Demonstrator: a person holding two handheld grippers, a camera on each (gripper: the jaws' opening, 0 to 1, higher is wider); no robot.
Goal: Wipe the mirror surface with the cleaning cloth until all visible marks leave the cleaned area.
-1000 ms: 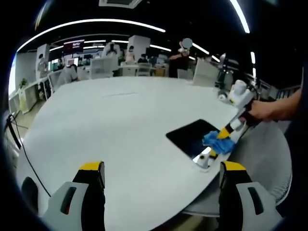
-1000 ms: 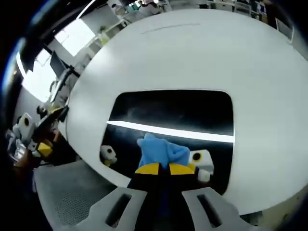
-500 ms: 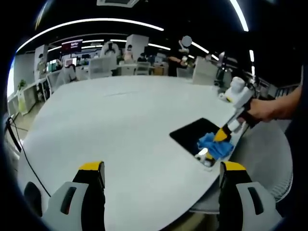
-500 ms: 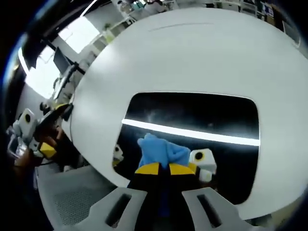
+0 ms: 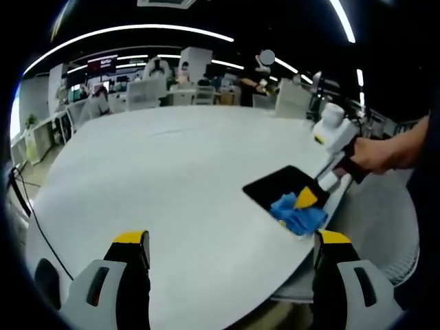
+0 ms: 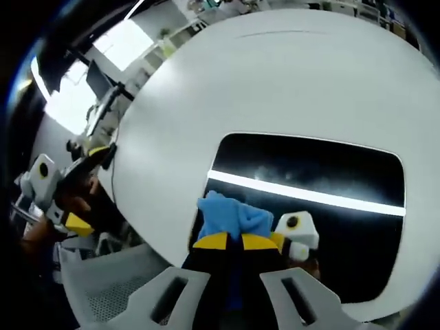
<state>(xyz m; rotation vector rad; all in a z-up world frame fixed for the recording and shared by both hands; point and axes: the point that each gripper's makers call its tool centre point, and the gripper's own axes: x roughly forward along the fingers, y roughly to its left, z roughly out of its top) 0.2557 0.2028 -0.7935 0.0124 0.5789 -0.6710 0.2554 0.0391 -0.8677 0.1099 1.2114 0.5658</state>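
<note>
A dark rectangular mirror (image 6: 309, 179) lies flat on the white round table (image 6: 275, 75), near its edge. My right gripper (image 6: 229, 240) is shut on a blue cleaning cloth (image 6: 230, 216), which presses on the mirror's near left corner. A reflected ceiling light streaks across the glass. In the left gripper view the mirror (image 5: 278, 185) sits at the right of the table, with the blue cloth (image 5: 297, 213) on its near end under the right gripper (image 5: 307, 199), held by a hand. My left gripper (image 5: 230, 240) hangs open above the table's near edge, holding nothing.
A grey mesh chair (image 5: 375, 227) stands beside the table by the mirror. In the right gripper view the left gripper (image 6: 65, 199) shows at the left edge. Desks, chairs and people fill the office (image 5: 158, 82) behind the table.
The right gripper has slid the cloth along the mirror toward its near left corner. The left gripper has stayed open and still.
</note>
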